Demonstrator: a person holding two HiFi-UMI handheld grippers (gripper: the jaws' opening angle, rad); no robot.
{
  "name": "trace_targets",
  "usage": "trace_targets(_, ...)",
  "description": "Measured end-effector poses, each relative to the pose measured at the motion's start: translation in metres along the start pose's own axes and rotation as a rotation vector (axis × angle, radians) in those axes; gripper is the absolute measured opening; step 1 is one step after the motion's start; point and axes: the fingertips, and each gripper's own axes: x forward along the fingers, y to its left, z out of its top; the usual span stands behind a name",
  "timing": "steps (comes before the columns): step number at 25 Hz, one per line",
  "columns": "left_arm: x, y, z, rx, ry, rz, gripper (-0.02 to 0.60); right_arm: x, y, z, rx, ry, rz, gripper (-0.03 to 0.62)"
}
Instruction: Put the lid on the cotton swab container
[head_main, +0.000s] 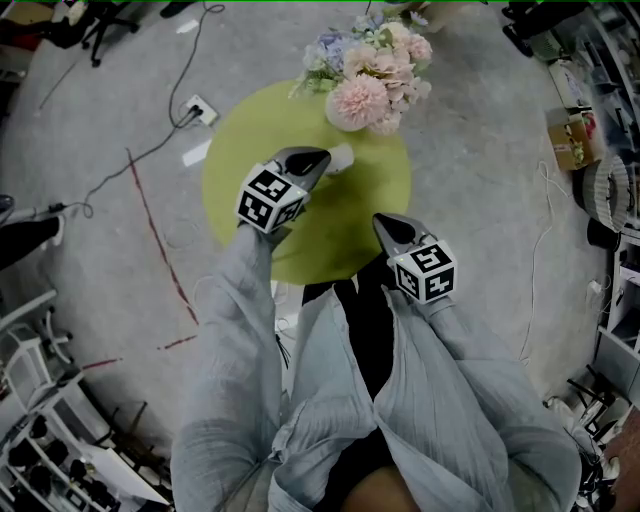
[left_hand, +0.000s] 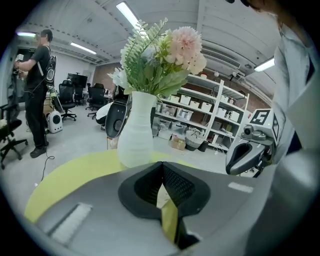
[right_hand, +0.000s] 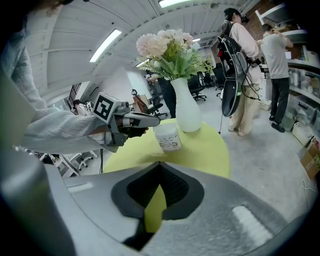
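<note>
Yellow-green worktop (head_main: 350, 225) holds the swab jar (head_main: 340, 158); left gripper (head_main: 323, 157) and right gripper (head_main: 380, 220), both pressed together empty, should spread before seeking the lid

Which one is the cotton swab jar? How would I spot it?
Find the round yellow-green table. A tall white vase of flowers stands near its edge, and the jar sits on the table beside it. It is the short white tub with a printed label, far lower than the vase.
</note>
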Motion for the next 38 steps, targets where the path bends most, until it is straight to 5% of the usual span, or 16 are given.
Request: trace_targets(38,0.007,-0.008,-0.016,0.012,0.054,0.109,0.018,-0.007,-0.017,-0.008,-0.005,-0.004,0.007,0.002)
